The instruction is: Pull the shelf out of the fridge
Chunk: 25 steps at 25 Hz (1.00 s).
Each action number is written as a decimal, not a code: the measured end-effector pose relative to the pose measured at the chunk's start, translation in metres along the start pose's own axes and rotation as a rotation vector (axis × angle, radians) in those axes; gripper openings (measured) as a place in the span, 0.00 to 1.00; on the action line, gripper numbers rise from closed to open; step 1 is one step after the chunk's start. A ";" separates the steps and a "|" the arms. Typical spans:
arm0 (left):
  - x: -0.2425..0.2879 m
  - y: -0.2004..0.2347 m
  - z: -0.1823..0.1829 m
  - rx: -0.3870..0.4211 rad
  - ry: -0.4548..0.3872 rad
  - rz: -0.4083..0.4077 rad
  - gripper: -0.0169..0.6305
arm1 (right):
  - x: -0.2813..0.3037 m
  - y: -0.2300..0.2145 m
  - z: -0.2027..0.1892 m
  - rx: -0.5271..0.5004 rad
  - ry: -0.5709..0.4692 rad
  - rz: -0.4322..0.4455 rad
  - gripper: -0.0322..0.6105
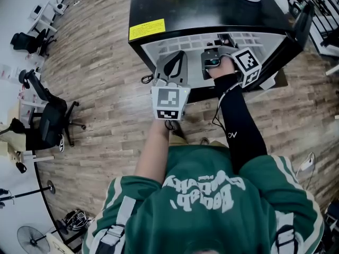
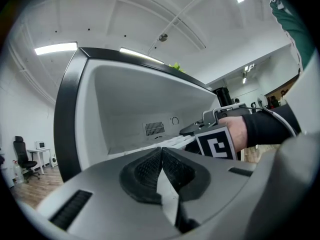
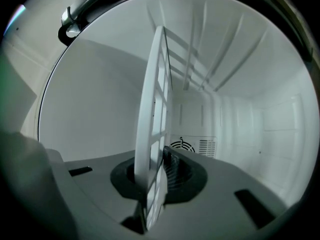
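Wood-plank floor [image 1: 95, 78] surrounds an open black fridge [image 1: 212, 7]. The white grid shelf [image 3: 155, 109] lies partly out of the fridge's mouth, its front edge pinched by the right gripper [image 3: 157, 166]. The left gripper [image 2: 161, 166], pressed together and apparently empty, hovers at the fridge's front. Pulling from one side could skew the shelf and jam it against the fridge's walls.

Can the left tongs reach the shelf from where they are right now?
Probably yes. The fridge stands open, and the shelf lies bare at its front beside the right tongs, which grip it. Nothing sits between. The left tongs are shut, so they must open first.
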<state>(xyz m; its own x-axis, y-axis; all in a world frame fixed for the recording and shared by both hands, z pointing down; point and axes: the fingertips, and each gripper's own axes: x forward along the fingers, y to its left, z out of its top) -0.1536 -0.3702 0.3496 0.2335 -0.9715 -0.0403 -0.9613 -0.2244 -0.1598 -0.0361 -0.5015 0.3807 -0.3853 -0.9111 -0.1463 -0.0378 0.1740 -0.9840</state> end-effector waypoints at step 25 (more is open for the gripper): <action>-0.017 -0.003 -0.001 0.025 0.033 0.049 0.05 | -0.017 0.004 -0.002 0.016 0.074 0.003 0.12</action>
<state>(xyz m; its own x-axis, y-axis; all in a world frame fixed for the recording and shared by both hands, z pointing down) -0.1547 -0.3526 0.3515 0.1814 -0.9833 -0.0165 -0.9673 -0.1754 -0.1832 -0.0315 -0.4840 0.3791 -0.4527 -0.8803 -0.1420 -0.0223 0.1704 -0.9851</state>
